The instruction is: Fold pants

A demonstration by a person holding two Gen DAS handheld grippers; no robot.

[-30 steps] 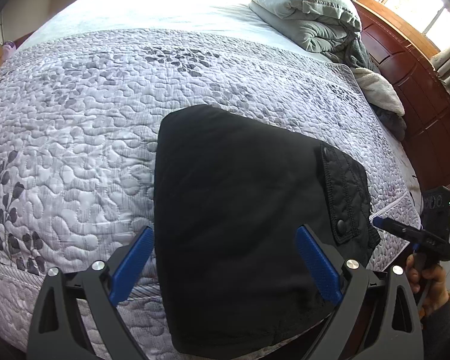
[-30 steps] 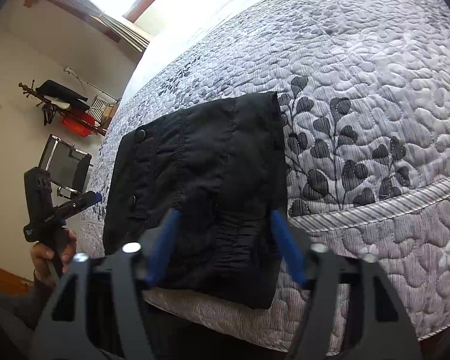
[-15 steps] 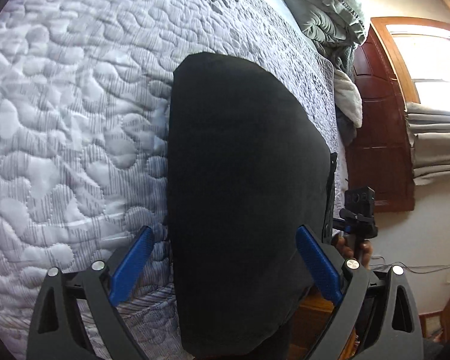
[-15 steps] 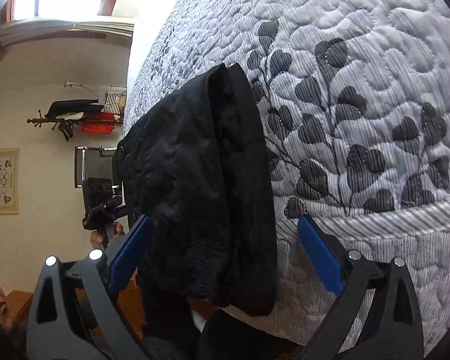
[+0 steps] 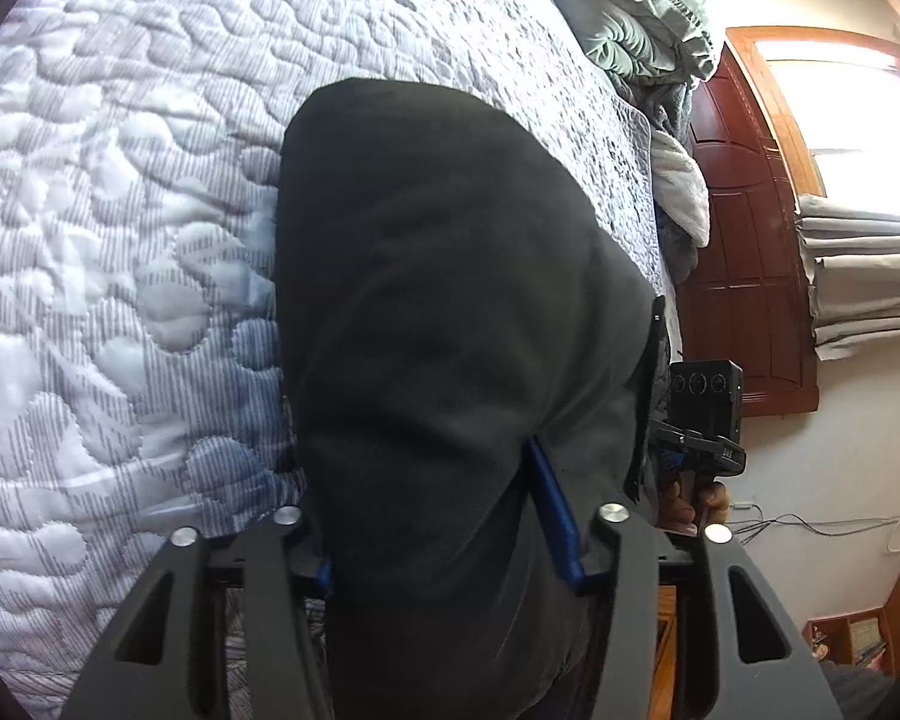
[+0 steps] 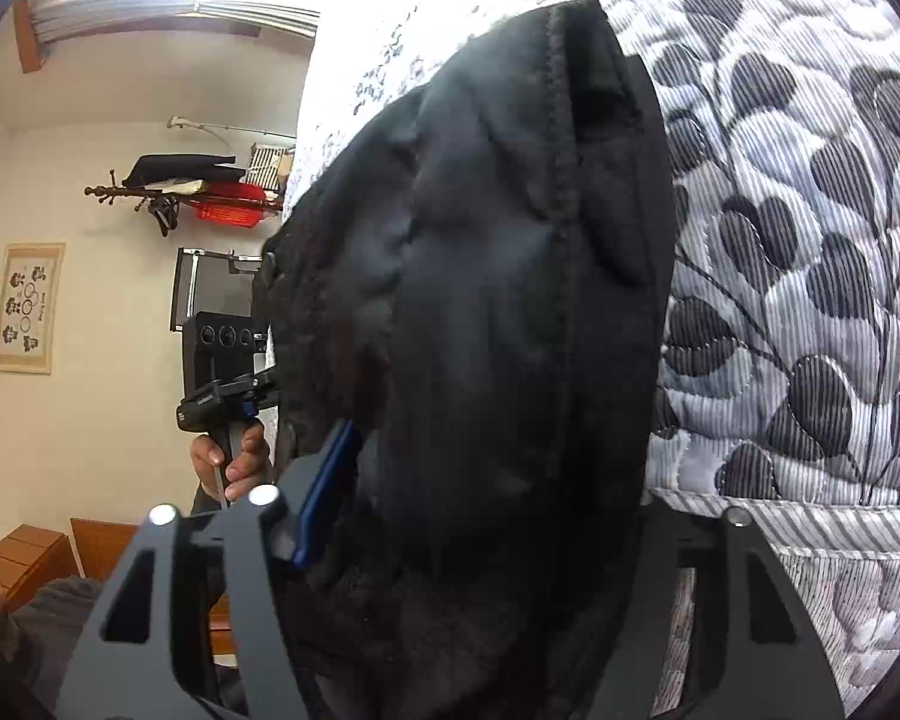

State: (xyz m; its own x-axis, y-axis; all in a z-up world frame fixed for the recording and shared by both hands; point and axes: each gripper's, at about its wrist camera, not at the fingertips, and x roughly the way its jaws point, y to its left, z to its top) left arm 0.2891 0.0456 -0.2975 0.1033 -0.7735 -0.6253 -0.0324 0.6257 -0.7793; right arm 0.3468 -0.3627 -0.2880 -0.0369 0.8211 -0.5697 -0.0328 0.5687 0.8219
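The black pants lie folded in a thick stack on the quilted bedspread, at the bed's near edge. My left gripper has its blue fingers closed in on the near end of the stack from both sides. In the right wrist view the pants fill the middle, seam and waistband showing. My right gripper is closed in on the other end; only its left blue finger shows, the right one is hidden by fabric. Each gripper appears in the other's view, held by a hand.
A grey duvet is piled at the head of the bed, by a dark wooden headboard and a curtained window. In the right wrist view there is a wall with a coat rack and a framed picture. A wooden cabinet stands low left.
Both grippers dropped to the bed edge, moved in on the ends of the folded pants and narrowed from wide open to pinching the fabric. The stack bulges up between the fingers.
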